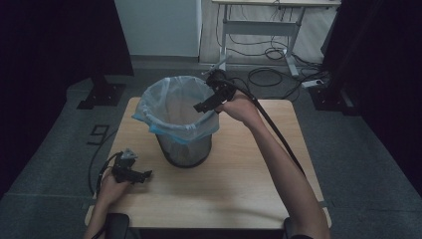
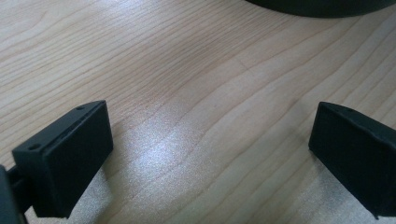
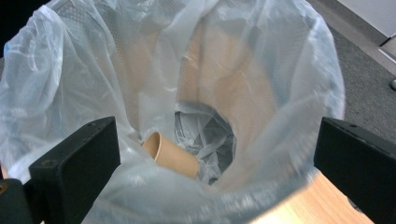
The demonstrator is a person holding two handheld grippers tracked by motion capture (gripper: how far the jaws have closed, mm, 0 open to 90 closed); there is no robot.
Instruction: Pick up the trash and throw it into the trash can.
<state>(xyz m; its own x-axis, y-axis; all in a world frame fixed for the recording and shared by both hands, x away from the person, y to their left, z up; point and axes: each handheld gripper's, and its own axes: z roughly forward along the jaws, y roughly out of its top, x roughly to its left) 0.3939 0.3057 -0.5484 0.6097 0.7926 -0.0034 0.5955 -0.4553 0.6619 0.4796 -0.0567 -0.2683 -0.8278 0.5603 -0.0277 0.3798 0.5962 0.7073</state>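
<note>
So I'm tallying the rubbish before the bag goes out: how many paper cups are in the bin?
1. A brown paper cup lies on its side near the bottom of the bin, inside the clear liner bag. Folds of the bag may hide more underneath.

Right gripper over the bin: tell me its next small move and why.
Probably lift the right gripper back away from the bin. Its jaws stand open and hold nothing, and a paper cup already lies on its side at the bottom of the bag.
</note>
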